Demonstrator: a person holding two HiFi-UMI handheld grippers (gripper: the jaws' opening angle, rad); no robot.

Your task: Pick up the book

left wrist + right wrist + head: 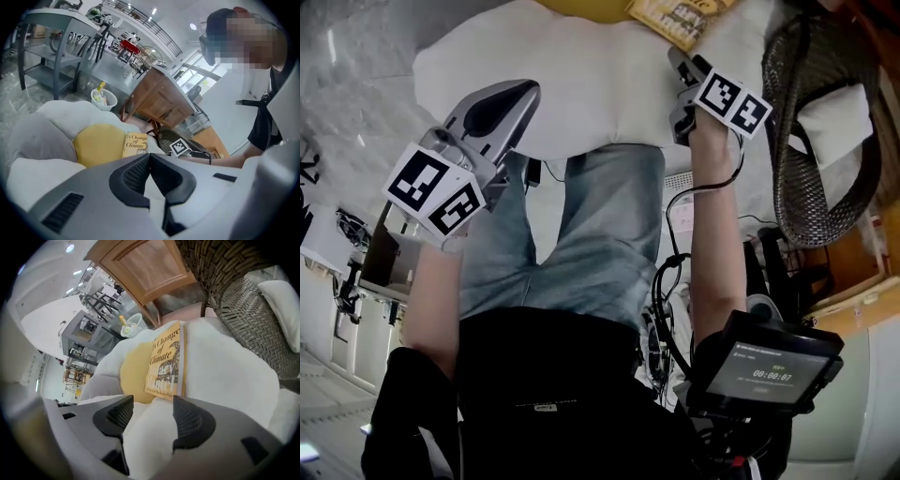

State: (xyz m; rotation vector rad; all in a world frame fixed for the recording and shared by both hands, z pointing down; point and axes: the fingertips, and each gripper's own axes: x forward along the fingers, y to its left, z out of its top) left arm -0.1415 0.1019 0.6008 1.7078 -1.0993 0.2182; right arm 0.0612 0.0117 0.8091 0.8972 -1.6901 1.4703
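The book (166, 363), a yellow paperback, lies cover up across a yellow cushion (133, 366) and the white sofa cushion (225, 366). It shows again in the left gripper view (136, 145) and at the top edge of the head view (680, 17). My right gripper (152, 416) points steeply down just short of the book's near edge. Its jaws stand open, with only white cushion between them. My left gripper (150, 157) hangs farther back on the left (520, 89), shut, its pads meeting at the tips with nothing held.
A dark wicker chair (243, 310) with a white pillow (286, 301) stands right of the sofa, a wooden cabinet (145, 263) behind it. A white waste basket (104, 98) and a grey table (56, 37) stand beyond. My legs (600, 244) are below the sofa's front edge.
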